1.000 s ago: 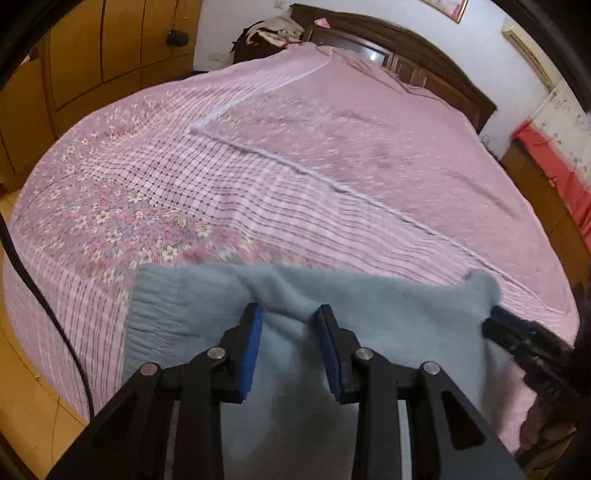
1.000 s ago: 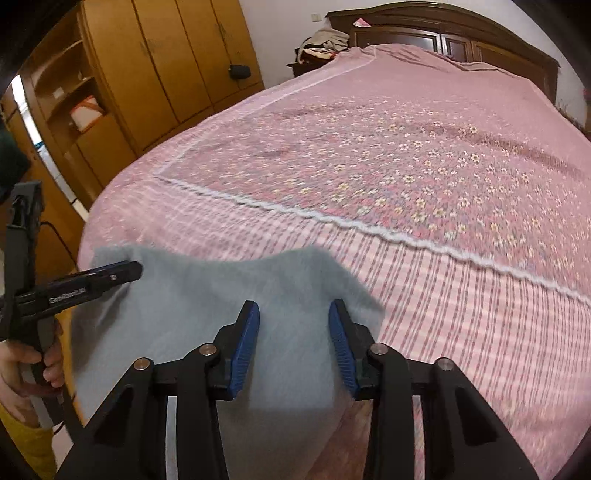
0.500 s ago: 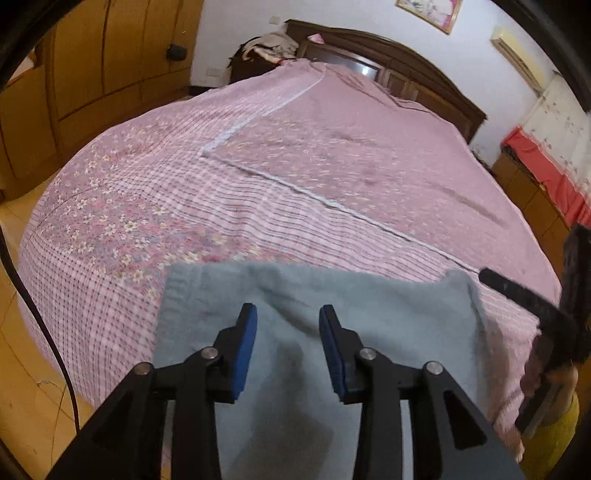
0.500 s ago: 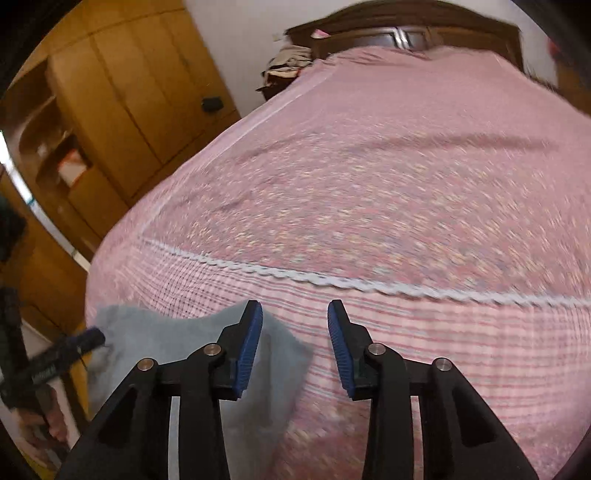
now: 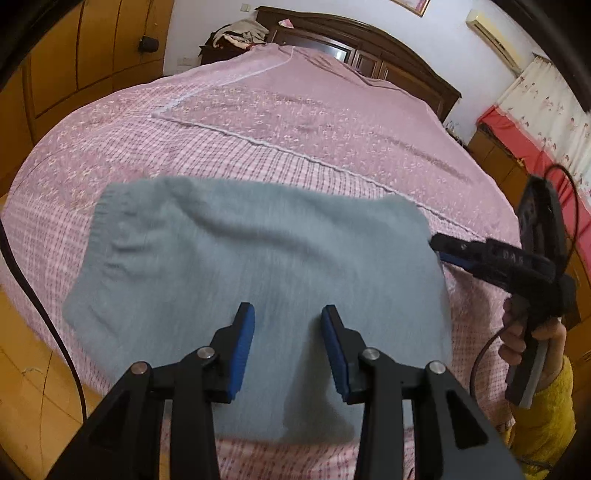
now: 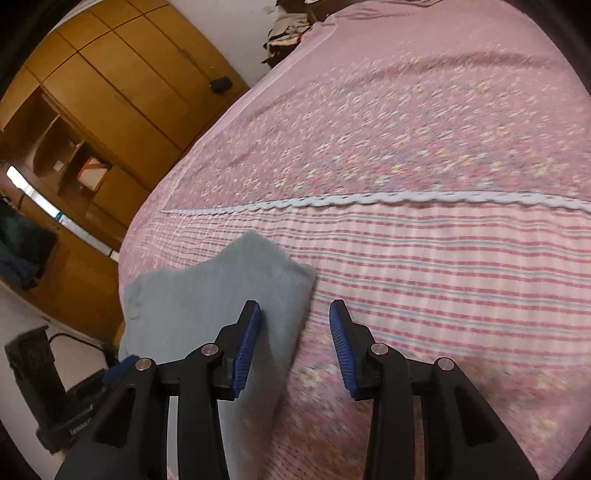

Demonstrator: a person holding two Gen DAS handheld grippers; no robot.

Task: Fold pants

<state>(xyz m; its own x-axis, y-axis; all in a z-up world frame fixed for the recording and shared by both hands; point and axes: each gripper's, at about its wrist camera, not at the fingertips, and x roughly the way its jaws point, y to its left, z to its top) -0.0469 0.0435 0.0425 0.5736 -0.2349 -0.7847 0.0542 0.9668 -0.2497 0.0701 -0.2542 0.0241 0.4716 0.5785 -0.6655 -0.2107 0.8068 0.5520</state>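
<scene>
Grey pants (image 5: 258,266) lie folded into a compact block on the pink bed (image 5: 295,122), both the left claw (image 5: 288,347) and right claw (image 6: 295,343) part-open, holding nothing.

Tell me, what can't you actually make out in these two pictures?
- Soft grey-blue pants: their near edge, left wrist view, hidden behind the left claw.
- Same pants, right wrist view: the lower part hidden behind the right claw.
- Pink checked and flowered bedspread: its print smeared by blur, right wrist view.
- Heap of clothes by the dark wooden headboard: too small to identify.
</scene>
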